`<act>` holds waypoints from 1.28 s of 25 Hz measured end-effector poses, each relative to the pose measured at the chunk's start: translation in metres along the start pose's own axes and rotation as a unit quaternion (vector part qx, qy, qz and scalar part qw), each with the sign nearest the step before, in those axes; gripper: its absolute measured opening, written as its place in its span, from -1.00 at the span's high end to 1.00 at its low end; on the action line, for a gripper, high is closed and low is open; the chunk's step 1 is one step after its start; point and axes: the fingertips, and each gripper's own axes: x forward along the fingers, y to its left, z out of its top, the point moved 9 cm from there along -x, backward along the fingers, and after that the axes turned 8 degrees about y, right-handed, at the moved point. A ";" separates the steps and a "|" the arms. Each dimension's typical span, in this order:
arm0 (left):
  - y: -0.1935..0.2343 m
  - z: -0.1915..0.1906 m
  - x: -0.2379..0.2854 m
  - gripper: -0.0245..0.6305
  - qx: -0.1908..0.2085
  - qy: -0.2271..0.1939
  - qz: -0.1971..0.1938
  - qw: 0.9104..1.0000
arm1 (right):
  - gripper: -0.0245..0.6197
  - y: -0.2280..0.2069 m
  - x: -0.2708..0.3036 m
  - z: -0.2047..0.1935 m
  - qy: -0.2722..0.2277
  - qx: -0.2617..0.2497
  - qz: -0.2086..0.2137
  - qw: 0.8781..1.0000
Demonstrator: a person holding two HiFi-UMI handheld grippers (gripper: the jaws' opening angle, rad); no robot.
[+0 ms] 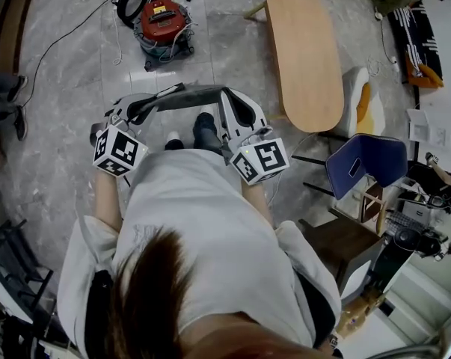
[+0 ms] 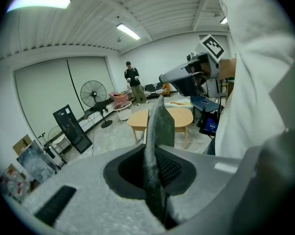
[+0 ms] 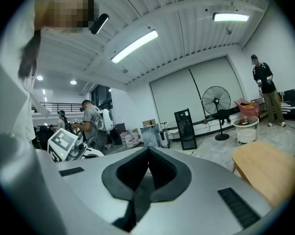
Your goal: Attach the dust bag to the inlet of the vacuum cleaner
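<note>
I hold a flat grey dust bag [image 1: 186, 95] stretched between both grippers in front of the person's body. My left gripper [image 1: 137, 111] is shut on its left end. In the left gripper view the grey fabric [image 2: 159, 126] stands up out of the closed jaws. My right gripper [image 1: 227, 102] is shut on the bag's right end, where a thin dark edge of the bag [image 3: 136, 203] shows between the jaws. The red vacuum cleaner [image 1: 164, 21], with its black hose, stands on the floor well ahead of both grippers.
An oval wooden table [image 1: 306, 51] stands ahead to the right, with a blue chair [image 1: 366, 163] nearer on the right. A black cable [image 1: 68, 36] runs across the marble floor to the left. In the gripper views I see a floor fan [image 3: 216, 102] and people standing far off.
</note>
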 end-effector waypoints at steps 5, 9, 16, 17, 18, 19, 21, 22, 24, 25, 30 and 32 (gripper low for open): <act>0.021 0.018 0.027 0.81 -0.015 0.007 0.007 1.000 | 0.92 -0.042 0.031 0.011 0.018 0.006 0.014 1.000; 0.042 0.036 0.050 0.81 -0.027 0.013 0.023 0.999 | 0.92 -0.080 0.055 0.030 0.021 -0.007 0.035 0.999; 0.065 0.066 0.088 0.81 -0.050 0.016 0.058 0.997 | 0.92 -0.141 0.076 0.047 0.031 -0.020 0.061 0.997; 0.067 0.069 0.093 0.81 -0.054 0.019 0.064 0.996 | 0.92 -0.149 0.077 0.049 0.032 -0.021 0.064 0.997; 0.069 0.072 0.097 0.81 -0.056 0.021 0.069 0.996 | 0.92 -0.157 0.078 0.051 0.032 -0.022 0.067 0.997; 0.071 0.076 0.101 0.81 -0.059 0.024 0.074 0.995 | 0.92 -0.164 0.078 0.053 0.032 -0.024 0.070 0.997; 0.076 0.083 0.107 0.81 -0.063 0.028 0.086 0.994 | 0.92 -0.178 0.079 0.057 0.033 -0.026 0.076 0.996; 0.078 0.086 0.109 0.81 -0.066 0.029 0.092 0.993 | 0.92 -0.184 0.079 0.059 0.033 -0.026 0.078 0.996; 0.081 0.092 0.113 0.81 -0.072 0.032 0.101 0.992 | 0.92 -0.195 0.079 0.062 0.036 -0.026 0.082 0.996; 0.081 0.096 0.114 0.81 -0.075 0.033 0.104 0.991 | 0.92 -0.200 0.078 0.063 0.038 -0.025 0.084 0.995; 0.085 0.100 0.122 0.81 -0.088 0.038 0.111 0.989 | 0.92 -0.214 0.086 0.063 0.048 -0.021 0.088 0.995; 0.088 0.097 0.124 0.81 -0.094 0.042 0.112 0.988 | 0.92 -0.216 0.094 0.063 0.052 -0.020 0.091 0.994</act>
